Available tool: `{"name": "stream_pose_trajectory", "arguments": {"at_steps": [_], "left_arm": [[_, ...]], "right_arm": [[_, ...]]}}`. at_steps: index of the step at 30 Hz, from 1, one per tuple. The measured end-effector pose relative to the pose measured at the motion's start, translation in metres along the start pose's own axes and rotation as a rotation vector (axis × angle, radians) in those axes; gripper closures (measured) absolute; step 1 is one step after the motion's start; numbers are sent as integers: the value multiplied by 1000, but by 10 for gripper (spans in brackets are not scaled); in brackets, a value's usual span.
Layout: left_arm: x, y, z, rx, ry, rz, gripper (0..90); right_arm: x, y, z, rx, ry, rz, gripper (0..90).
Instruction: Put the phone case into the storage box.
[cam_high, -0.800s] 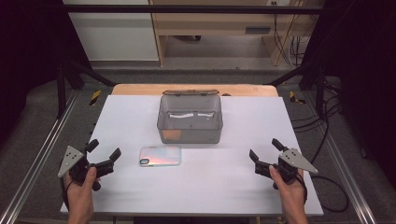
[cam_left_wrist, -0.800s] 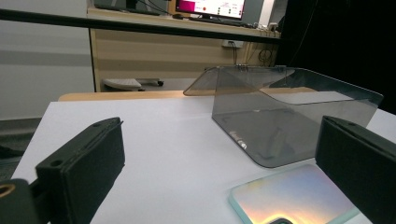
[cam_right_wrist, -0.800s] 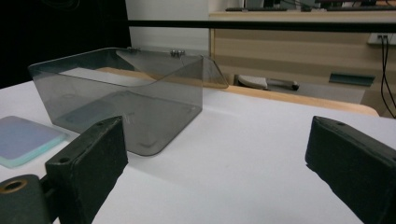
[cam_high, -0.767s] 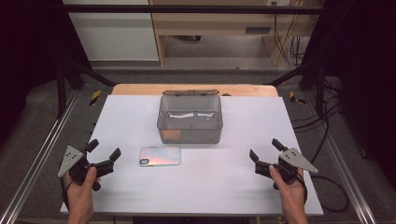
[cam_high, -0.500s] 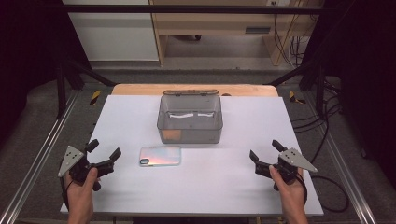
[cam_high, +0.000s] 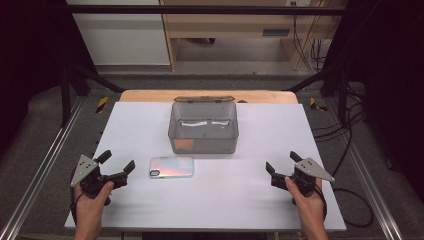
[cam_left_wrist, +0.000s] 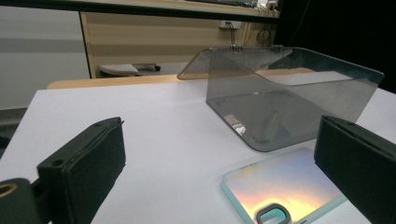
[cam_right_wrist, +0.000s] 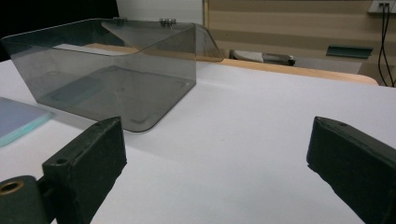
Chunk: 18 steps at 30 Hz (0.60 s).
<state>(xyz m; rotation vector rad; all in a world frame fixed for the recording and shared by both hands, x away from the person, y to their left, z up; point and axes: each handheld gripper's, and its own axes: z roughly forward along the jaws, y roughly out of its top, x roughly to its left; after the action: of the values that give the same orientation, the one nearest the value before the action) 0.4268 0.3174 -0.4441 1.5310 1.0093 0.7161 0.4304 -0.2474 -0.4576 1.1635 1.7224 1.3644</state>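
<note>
A smoky transparent box (cam_high: 204, 127) with its hinged lid open stands mid-table on the white board (cam_high: 250, 200). An iridescent phone (cam_high: 171, 166) lies face down just in front of its left corner. My left gripper (cam_high: 117, 161) rests at the near left, open, jaws empty and aimed at the phone (cam_left_wrist: 280, 189) and box (cam_left_wrist: 289, 98). My right gripper (cam_high: 282, 163) sits at the near right, open and empty, pointing toward the box (cam_right_wrist: 107, 79), with the phone's edge (cam_right_wrist: 18, 119) at the far left.
A wooden strip (cam_high: 150, 95) runs along the board's far edge. Metal rails (cam_high: 40, 170) flank the table. Cables (cam_high: 350, 150) trail off the right side. A wooden bench (cam_high: 235, 25) stands beyond.
</note>
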Motion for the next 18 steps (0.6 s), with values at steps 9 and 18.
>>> {"name": "stream_pose_trajectory", "arguments": {"at_steps": [9, 18], "left_arm": [[-11, 1, 9, 56, -22, 26, 25], [-19, 9, 39, 142, -44, 40, 31]], "right_arm": [[1, -1, 1, 24, -7, 9, 41], [3, 0, 2, 22, 5, -2, 38]]}}
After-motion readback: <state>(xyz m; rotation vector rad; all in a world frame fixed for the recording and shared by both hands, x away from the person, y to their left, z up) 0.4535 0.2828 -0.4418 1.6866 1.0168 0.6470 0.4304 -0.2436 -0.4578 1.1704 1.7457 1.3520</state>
